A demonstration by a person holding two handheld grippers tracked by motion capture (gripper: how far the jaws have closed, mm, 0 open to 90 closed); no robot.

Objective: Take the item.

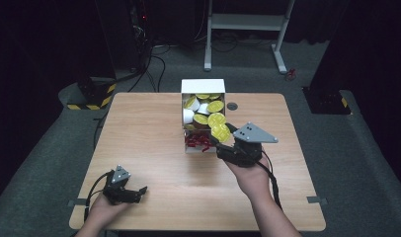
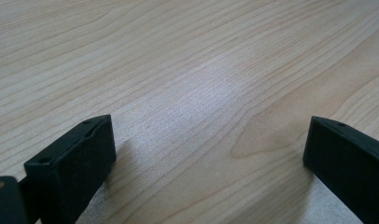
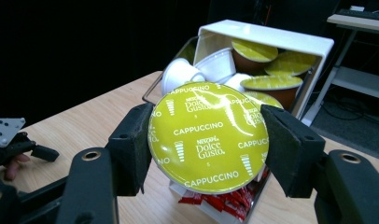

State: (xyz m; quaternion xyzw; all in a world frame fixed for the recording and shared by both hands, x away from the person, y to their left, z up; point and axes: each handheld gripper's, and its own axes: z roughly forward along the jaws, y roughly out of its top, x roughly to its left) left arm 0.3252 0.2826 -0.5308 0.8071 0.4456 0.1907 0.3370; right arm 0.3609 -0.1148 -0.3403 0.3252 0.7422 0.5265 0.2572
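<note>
A coffee capsule (image 3: 208,137) with a yellow-green "Cappuccino" foil lid sits between the two black pads of my right gripper (image 3: 206,144), which is shut on it. In the high view the right gripper (image 1: 223,137) holds this capsule (image 1: 221,132) at the near right corner of a white box (image 1: 203,86) filled with several similar capsules. Red sachets (image 1: 197,141) lie at the box's near end. My left gripper (image 1: 142,190) rests on the wooden table (image 1: 154,163) at the front left, its jaws open with only bare wood (image 2: 211,107) between them.
The white box (image 3: 271,39) lies on its side in the right gripper view, with capsules spilling toward me. A small dark round grommet (image 1: 232,106) sits in the table right of the box. Beyond the table stand a white frame (image 1: 248,22) and dark stands.
</note>
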